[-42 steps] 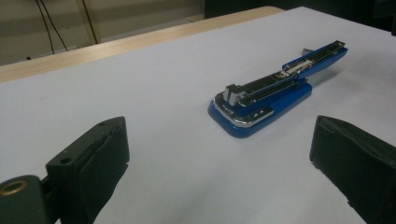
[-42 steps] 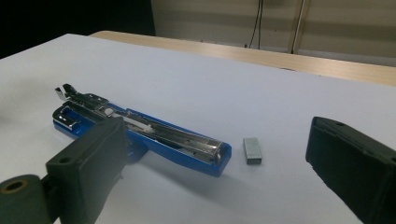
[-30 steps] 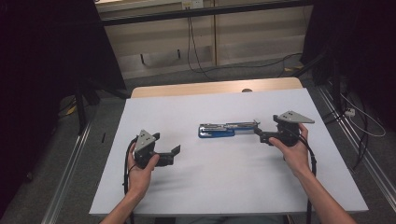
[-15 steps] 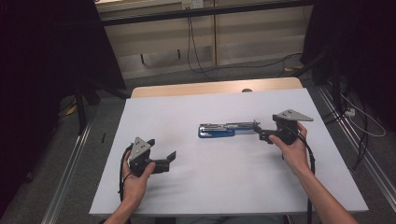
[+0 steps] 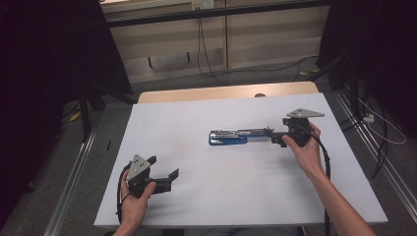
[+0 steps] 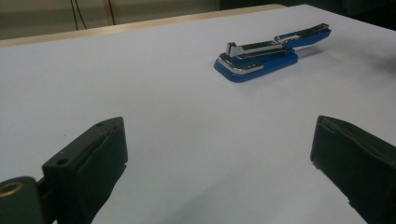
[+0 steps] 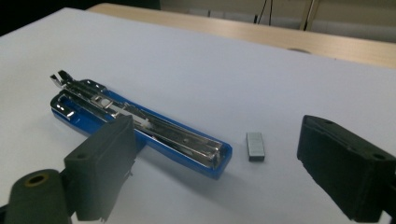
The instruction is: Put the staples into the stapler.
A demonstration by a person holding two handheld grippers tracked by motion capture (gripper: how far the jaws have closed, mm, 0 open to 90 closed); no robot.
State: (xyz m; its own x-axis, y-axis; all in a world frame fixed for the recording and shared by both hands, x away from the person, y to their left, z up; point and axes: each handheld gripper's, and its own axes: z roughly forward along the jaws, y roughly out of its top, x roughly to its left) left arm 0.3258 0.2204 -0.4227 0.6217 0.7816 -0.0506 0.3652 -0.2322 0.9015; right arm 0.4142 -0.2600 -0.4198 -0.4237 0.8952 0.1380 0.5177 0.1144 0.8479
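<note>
A white sheet (image 5: 196, 118) lay on the table (image 5: 162, 96), whose bare strip ran along the sheet's far edge. The stapler (image 5: 236, 136) lay on the sheet right of centre, opened out flat, its length running left to right. In the right gripper view, 1 small strip of staples (image 7: 255, 146) lay on the sheet just beside the stapler's near end, apart from it. The right gripper (image 5: 273, 135) sat at the stapler's right end, its 2 jaws spread, the stapler's end and the staples between them. The left gripper (image 5: 162, 169) was near the sheet's front left corner, well apart from the stapler, jaws spread and facing right toward it.
</note>
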